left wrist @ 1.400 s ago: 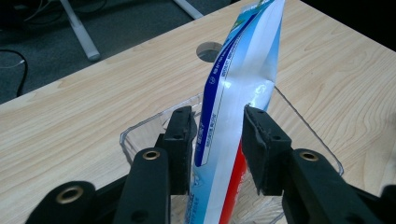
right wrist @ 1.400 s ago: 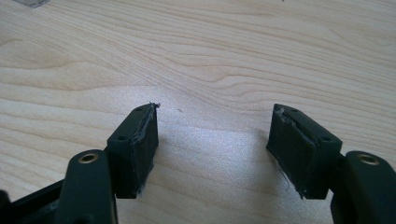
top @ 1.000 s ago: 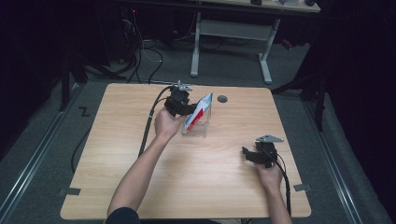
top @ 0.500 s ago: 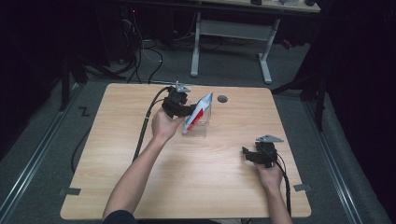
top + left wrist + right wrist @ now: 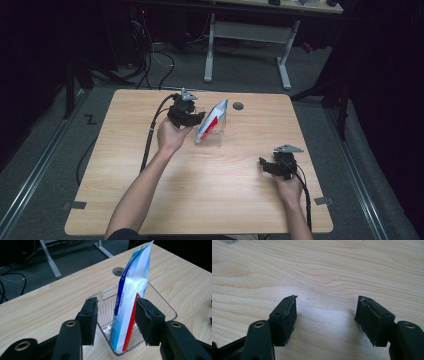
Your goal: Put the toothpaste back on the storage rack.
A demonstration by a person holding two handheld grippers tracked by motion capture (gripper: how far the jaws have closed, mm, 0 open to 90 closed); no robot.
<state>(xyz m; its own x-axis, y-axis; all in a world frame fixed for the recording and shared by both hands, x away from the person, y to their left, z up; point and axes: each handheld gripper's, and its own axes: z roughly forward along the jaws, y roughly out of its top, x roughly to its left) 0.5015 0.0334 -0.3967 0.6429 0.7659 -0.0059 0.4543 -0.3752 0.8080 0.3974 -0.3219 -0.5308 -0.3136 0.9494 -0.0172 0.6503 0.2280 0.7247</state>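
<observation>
- We see the left gripper (image 5: 192, 120) at the table's (image 5: 150, 200) far-left middle, jaws spread wide, gripping nothing.
- Just right of it, one blue, white and red pouch (image 5: 130, 297) stands tilted in one clear plastic tray (image 5: 160, 302); in the left gripper view the pouch sits between the jaws, near the right pad, contact unclear.
- Well apart, near the right edge, our right gripper (image 5: 270, 166) rests low, jaws wide apart over bare wood, empty.
- We count two grippers.
</observation>
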